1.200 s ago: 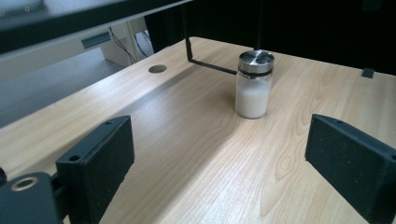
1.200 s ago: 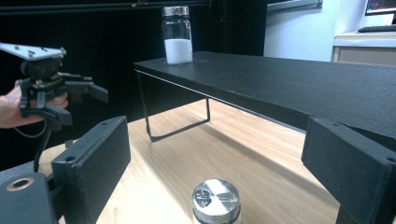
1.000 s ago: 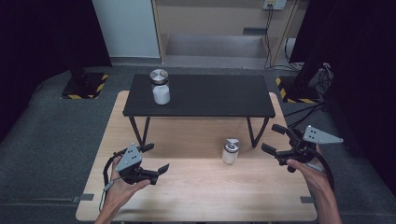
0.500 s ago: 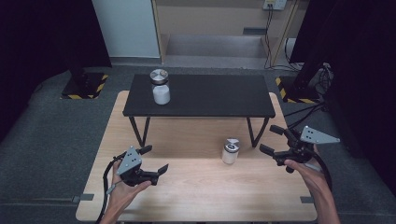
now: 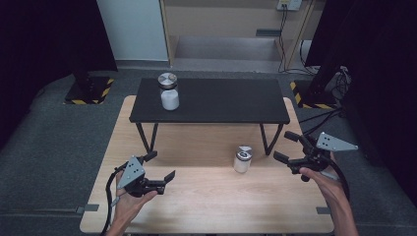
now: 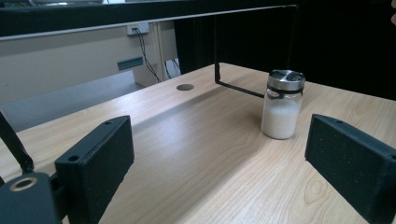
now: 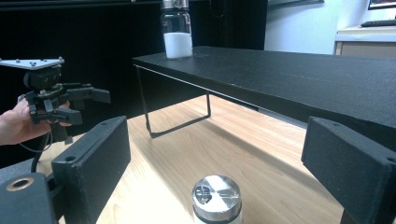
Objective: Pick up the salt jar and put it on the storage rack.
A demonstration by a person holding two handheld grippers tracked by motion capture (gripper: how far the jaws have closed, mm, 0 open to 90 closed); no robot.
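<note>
A glass shaker (image 5: 242, 159) with a metal lid and white powder stands on the wooden table (image 5: 206, 201), right of centre. A second, similar shaker (image 5: 168, 92) stands on the left end of the black raised shelf (image 5: 221, 101). My left gripper (image 5: 161, 166) hovers open over the table's near left, pointing right toward the table shaker (image 6: 282, 105), well short of it. My right gripper (image 5: 282, 146) is open just right of that shaker, whose lid (image 7: 217, 198) lies low between its jaws, untouched. The left gripper view shows its own open jaws (image 6: 219, 158).
The shelf stands on thin metal legs (image 5: 147, 137) with free room beneath it. A round hole (image 6: 185, 87) sits in the tabletop. Grey floor surrounds the table, with cables (image 5: 314, 115) at the right. The other hand and gripper (image 7: 88, 105) show at the left of the right gripper view.
My left gripper has shifted slightly toward the near edge. The right gripper and both shakers have stayed put.
</note>
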